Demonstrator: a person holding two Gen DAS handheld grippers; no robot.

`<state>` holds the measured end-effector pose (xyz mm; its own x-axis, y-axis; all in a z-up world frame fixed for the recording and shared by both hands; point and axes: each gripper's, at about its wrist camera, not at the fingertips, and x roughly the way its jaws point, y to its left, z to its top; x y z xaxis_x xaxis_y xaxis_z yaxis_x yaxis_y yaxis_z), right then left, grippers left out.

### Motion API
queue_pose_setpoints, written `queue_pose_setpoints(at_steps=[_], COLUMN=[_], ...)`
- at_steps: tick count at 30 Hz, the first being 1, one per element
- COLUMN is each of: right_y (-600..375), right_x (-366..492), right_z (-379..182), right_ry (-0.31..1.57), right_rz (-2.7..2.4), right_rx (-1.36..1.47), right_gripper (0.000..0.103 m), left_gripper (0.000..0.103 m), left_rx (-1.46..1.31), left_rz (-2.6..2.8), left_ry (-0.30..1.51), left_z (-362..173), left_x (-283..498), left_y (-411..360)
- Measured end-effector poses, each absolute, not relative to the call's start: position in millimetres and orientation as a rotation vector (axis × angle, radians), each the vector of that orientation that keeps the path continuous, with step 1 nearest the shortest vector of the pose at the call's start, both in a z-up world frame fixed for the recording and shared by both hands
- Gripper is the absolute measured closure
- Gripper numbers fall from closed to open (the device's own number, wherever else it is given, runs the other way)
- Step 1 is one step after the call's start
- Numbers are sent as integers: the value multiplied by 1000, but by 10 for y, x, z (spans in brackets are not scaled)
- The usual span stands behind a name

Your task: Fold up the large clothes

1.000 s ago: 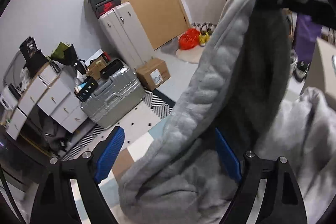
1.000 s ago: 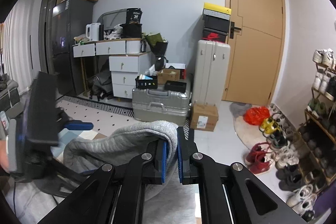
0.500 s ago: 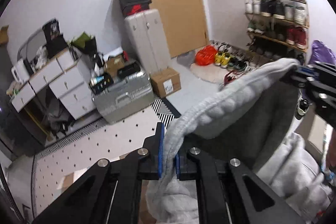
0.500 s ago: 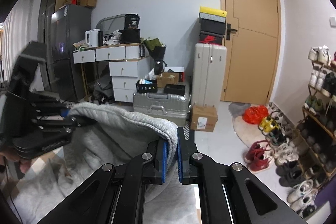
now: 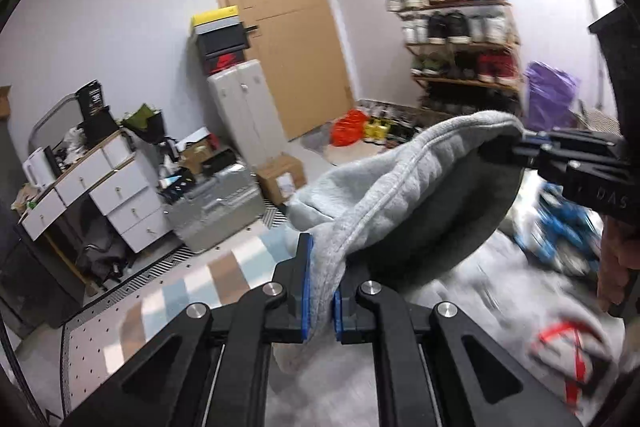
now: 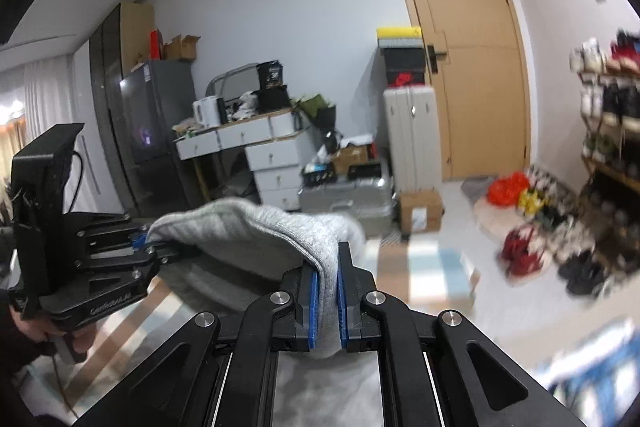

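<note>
The left gripper (image 5: 320, 291) had its jaws closed on the ribbed edge of a grey sweatshirt (image 5: 384, 187). The cloth stretched up to the right, where the right gripper (image 5: 524, 147) pinched its other end. Behind stood a wooden door (image 5: 280, 7), a silver suitcase (image 5: 216, 211) and a shoe rack (image 5: 460, 47).

Left gripper (image 5: 320, 291): jaws closed, blue pads clamped on a hem of grey cloth (image 5: 400, 183), pointing somewhat downward. Right gripper (image 6: 325, 303): jaws closed likewise on the same cloth, tilted slightly down. Each gripper appears in the other's view, the two facing each other, well apart. A hand (image 6: 48, 331) grips the left gripper's handle from below.
</note>
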<state>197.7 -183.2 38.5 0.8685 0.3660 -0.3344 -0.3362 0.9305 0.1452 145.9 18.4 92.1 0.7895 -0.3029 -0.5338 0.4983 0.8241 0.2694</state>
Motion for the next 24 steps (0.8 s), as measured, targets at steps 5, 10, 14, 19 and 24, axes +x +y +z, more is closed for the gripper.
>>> queue_pose_setpoints(at_steps=[5, 10, 14, 19, 24], right_y=[-1684, -1590, -1538, -1584, -1779], right_x=[1508, 1387, 1243, 1156, 1059], right_z=[-368, -1013, -1041, -960, -657], right_ry=[540, 743, 747, 825, 760], right_rz=[339, 289, 296, 410, 472], right_rx=[57, -66, -191, -149, -75], right_gripper=[96, 95, 74, 27, 27], left_gripper=[99, 96, 90, 26, 24], left_rx=[389, 342, 242, 5, -92], left_rz=[-634, -653, -664, -714, -690], left_ry=[656, 773, 800, 794, 773], left_z=[301, -241, -287, -133, -130], left_x=[1287, 1243, 1205, 1123, 1099], left_y=[262, 347, 433, 587, 629])
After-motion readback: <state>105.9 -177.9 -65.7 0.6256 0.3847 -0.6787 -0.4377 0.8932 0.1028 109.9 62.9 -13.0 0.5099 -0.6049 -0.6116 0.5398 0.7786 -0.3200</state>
